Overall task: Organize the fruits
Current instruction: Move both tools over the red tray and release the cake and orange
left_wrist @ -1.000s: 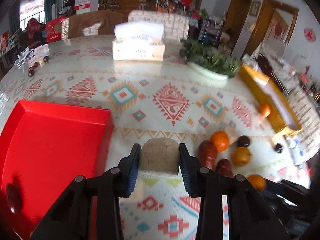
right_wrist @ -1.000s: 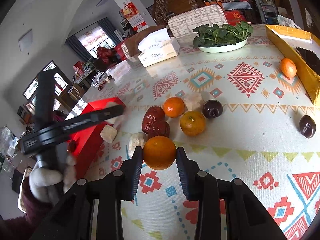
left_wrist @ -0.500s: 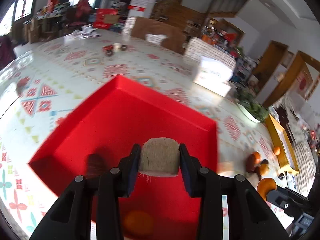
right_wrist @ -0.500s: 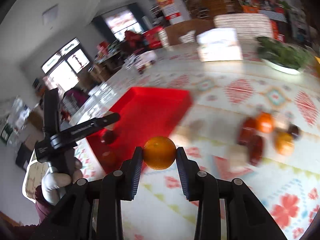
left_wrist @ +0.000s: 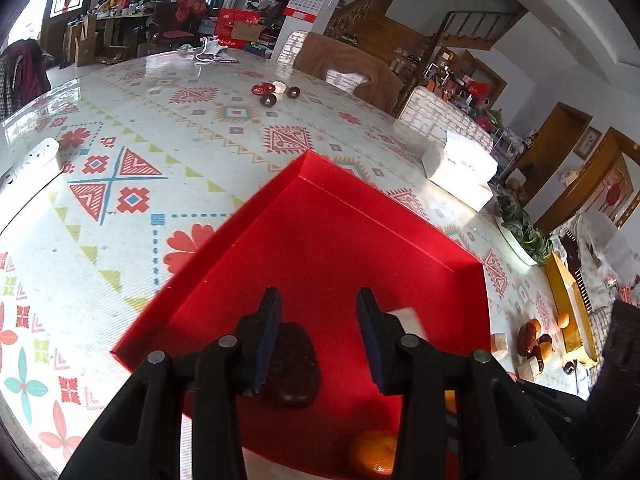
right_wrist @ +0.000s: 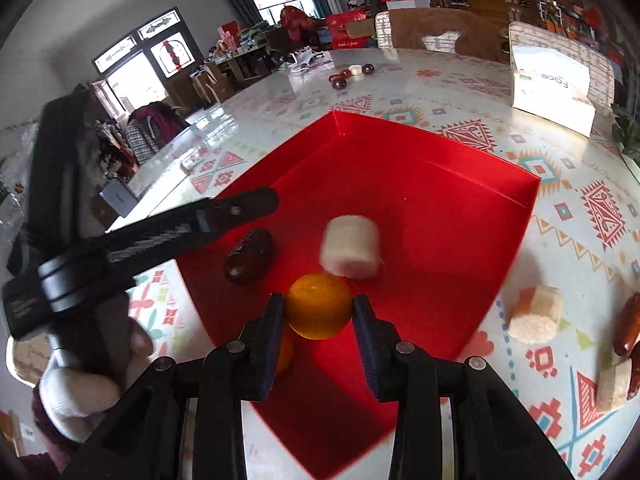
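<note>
A red tray (left_wrist: 320, 236) (right_wrist: 440, 200) lies on the patterned table. My left gripper (left_wrist: 318, 336) is open and empty above the tray. Below it lie a dark red date (left_wrist: 294, 364) (right_wrist: 250, 256), a pale cut piece (left_wrist: 408, 318) (right_wrist: 350, 246) and an orange (left_wrist: 372, 452). My right gripper (right_wrist: 320, 316) is shut on an orange (right_wrist: 318, 306) and holds it over the tray's near part. Another orange (right_wrist: 285, 354) peeks out behind its left finger. The left gripper shows from the side in the right wrist view (right_wrist: 240, 206).
Loose fruit lies right of the tray: pale pieces (right_wrist: 536, 314), red dates (right_wrist: 628, 330), oranges and dark plums (left_wrist: 536, 340). A tissue box (left_wrist: 460, 174) (right_wrist: 554, 96), a greens plate (left_wrist: 520, 236), a yellow box (left_wrist: 568, 304) and small fruit (left_wrist: 276, 92) sit farther off.
My left gripper has opened and let the pale piece drop into the tray. My right gripper has carried its orange over the tray and lower.
</note>
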